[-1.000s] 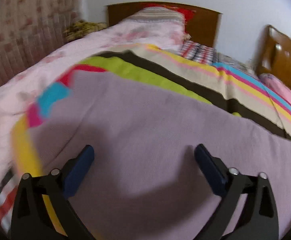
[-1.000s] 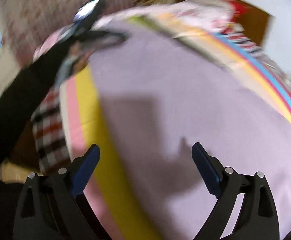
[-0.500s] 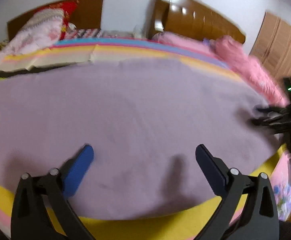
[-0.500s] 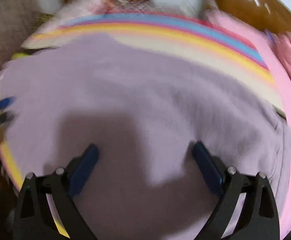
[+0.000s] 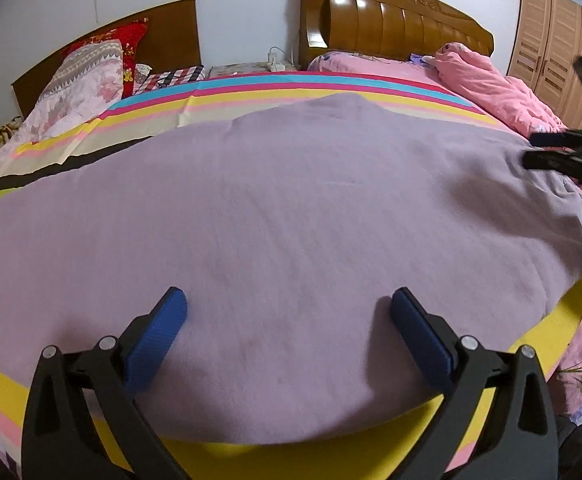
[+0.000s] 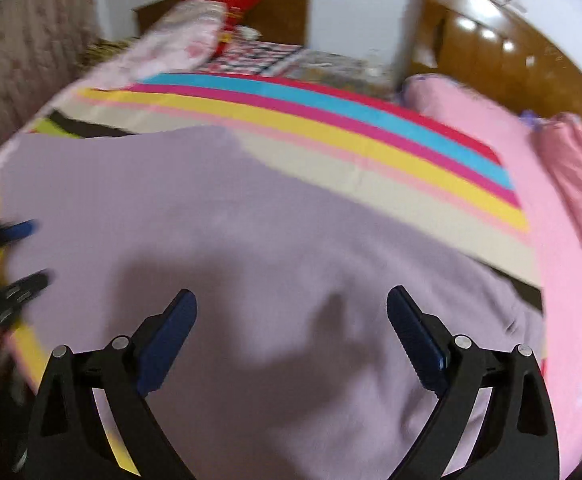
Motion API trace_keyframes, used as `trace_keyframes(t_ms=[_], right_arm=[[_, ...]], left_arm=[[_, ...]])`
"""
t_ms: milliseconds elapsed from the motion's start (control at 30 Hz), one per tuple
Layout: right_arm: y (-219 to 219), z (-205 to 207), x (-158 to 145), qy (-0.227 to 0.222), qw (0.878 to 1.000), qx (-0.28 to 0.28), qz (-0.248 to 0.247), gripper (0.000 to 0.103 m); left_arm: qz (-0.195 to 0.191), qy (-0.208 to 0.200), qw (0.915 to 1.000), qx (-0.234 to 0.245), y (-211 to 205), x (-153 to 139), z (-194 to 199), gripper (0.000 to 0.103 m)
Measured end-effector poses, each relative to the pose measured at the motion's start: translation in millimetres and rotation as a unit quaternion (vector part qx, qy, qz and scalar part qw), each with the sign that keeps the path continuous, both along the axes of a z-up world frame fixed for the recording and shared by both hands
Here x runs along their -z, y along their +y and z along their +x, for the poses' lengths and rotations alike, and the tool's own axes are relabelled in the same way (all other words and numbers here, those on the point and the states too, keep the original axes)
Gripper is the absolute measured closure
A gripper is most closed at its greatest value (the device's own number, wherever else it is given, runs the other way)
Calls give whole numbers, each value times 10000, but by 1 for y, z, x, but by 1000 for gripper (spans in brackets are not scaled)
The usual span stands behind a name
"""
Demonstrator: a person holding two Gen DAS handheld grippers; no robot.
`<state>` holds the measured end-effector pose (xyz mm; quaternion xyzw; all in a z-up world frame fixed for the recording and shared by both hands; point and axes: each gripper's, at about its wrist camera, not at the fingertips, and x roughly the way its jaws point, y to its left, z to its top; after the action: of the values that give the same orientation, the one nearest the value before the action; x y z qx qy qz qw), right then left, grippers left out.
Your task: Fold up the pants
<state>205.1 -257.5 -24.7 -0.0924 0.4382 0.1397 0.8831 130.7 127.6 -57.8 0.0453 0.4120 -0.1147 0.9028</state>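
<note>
The lilac pants [image 5: 275, 208] lie spread flat across a striped bed sheet, filling most of both wrist views [image 6: 251, 264]. My left gripper [image 5: 289, 312] hovers open over their near part, close to the bed's front edge, with nothing between its blue pads. My right gripper [image 6: 291, 312] is open too, above the wrinkled end of the cloth. Each gripper shows in the other's view: the right one [image 5: 547, 152] at the far right over the bunched end, the left one [image 6: 23, 252] at the left edge, blurred.
The striped sheet [image 5: 291, 88] covers the bed beyond the pants, its yellow band [image 5: 571, 312] running along the near edge. A pink quilt [image 5: 487, 80] is heaped at the right by a wooden headboard [image 5: 391, 20]. Pillows [image 5: 87, 76] lie at the far left. A wardrobe [image 5: 559, 40] stands on the right.
Both wrist views have swung to the right across the bed, from its left side to the middle and right end of the pants. Both grippers stayed open.
</note>
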Motion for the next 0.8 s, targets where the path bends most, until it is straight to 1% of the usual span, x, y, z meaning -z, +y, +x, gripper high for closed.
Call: trace_keyframes(t_ms=[33, 100, 167, 200, 300, 400, 500, 567, 633, 700, 733, 767, 800], right_arm=[[1, 6, 2, 23, 10000, 57, 19, 10], [0, 19, 12, 225, 9996, 174, -14, 10], [1, 18, 38, 788, 9965, 234, -165, 10], [-4, 16, 38, 675, 9973, 284, -3, 8], [-18, 2, 43, 896, 9952, 314, 226, 8], [-20, -24, 43, 893, 9955, 317, -93, 6], [-20, -41, 41, 916, 9947, 412, -195, 5], [-17, -60, 37, 907, 9943, 503, -263, 5], [-13, -65, 35, 935, 9929, 617, -407, 5], [-11, -67, 28, 963, 9904, 712, -689, 5], [-3, -67, 21, 842, 9890, 768, -943, 5], [6, -65, 13, 663, 9892, 764, -1065, 5], [17, -64, 3, 456, 9904, 717, -1087, 5]], left_arm=[[-8, -11, 10000, 1, 0, 0, 0, 2], [-25, -26, 10000, 9, 0, 0, 0, 2], [-67, -38, 10000, 15, 2, 1, 1, 2], [-70, -37, 10000, 21, 2, 0, -1, 2], [-111, -48, 9999, 11, 2, 0, -1, 2], [-122, -52, 9999, 14, 2, 0, -2, 2], [-210, -67, 9998, 15, 4, -1, -2, 2], [-287, -76, 9996, 10, 7, -1, -2, 2], [-373, -86, 9993, 15, 9, -2, -1, 2], [-502, -97, 9987, 26, 12, -3, -1, 2], [-553, -102, 9984, 28, 12, -3, -1, 2], [-647, -106, 9978, 39, 15, -3, -1, 2], [-723, -108, 9973, 40, 16, -3, -2, 2]])
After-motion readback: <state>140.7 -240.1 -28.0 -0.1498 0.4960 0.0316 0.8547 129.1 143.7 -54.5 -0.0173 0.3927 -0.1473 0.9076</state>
